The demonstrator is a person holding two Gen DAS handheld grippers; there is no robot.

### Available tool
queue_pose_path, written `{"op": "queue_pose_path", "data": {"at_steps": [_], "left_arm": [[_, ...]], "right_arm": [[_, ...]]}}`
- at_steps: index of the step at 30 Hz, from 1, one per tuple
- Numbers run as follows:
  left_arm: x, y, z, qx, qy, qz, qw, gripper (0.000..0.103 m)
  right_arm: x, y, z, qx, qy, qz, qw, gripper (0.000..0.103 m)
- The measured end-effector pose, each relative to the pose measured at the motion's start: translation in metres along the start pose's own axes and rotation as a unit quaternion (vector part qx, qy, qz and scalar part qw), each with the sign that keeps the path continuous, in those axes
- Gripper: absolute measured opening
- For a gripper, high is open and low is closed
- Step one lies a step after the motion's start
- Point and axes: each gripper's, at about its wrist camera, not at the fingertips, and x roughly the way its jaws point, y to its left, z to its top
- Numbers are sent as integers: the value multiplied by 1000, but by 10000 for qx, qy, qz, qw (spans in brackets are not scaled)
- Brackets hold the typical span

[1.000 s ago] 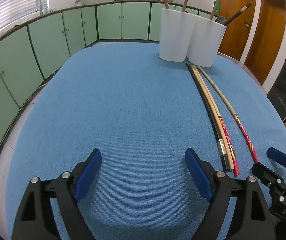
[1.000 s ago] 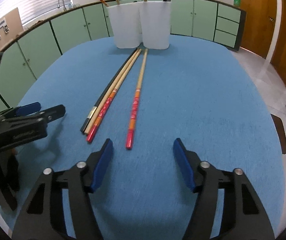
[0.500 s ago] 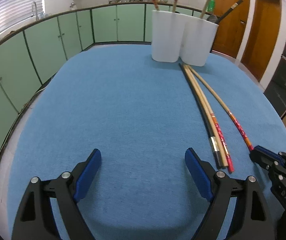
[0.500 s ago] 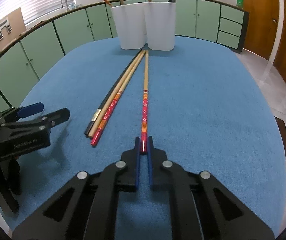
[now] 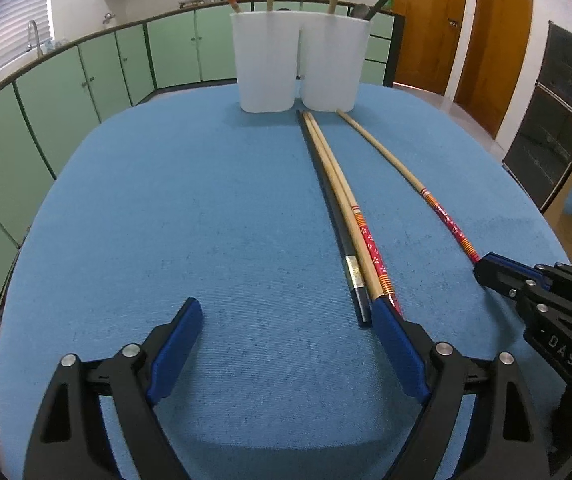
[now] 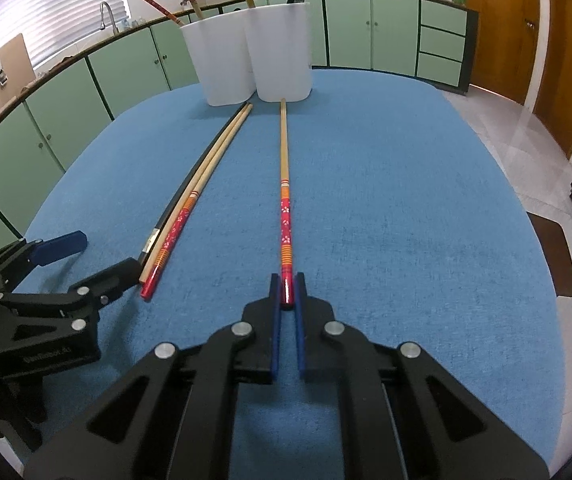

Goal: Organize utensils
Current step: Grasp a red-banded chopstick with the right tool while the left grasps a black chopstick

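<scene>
Chopsticks stand in your two white holders (image 5: 300, 64) at the far edge of the blue table (image 5: 165, 220); three more (image 5: 350, 232) lie bundled. Your right gripper (image 6: 287, 292) is clenched on the lone red-handled chopstick (image 6: 284, 184); your left gripper (image 5: 286, 320) gapes, grasping nothing.

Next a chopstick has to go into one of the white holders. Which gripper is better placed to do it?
Right. The right gripper is already shut on the red end of the lone chopstick, which points at the white holders. The left gripper is open and holds nothing, beside the bundle of three.
</scene>
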Motion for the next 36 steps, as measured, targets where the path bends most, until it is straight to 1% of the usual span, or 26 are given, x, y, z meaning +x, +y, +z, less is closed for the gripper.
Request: {"op": "queue_pose_path", "data": {"at_steps": [4,10,14,16,22,24,25,27,28,29,30,36], "left_arm": [[-1,4,-1,-90,-8,26,10000,87],[-6,17,-4,-349,-73,389,9986,87],[-6,16,-4,-276,-58,324,9991,85],[-5,13,-4,-189,-34,261,9995,80],[-5,6,-3,-42,-48,89,9999,58],[-5,3,-3,-4,-70,-3,10000,44],[-5,1,-2,3,-80,-47,10000,40],[-5,-3,-2,38,-97,-145,9998,26],[-6,-5,-3,62,-102,-179,9998,22],[-6,-7,-3,89,-105,-218,9997,13],[-5,-9,-3,107,-104,-267,9995,7],[-6,-7,-3,40,-124,-335,9994,6]], "right_arm": [[0,-3,0,53,8,65,10000,5],[0,-4,0,48,13,76,10000,6],[0,-3,0,5,16,67,10000,6],[-1,-4,0,-22,18,69,10000,6],[-1,-4,0,-51,27,83,9999,6],[-1,-3,-1,-62,28,77,9999,7],[-1,-3,-1,-69,29,74,9999,7],[0,-3,-1,-80,31,69,9999,7],[0,-3,-1,-92,30,57,9999,7],[0,-2,-1,-104,29,44,9999,7],[0,-2,-1,-116,28,30,9999,6],[-1,0,-1,-145,-9,-13,9999,5]]}}
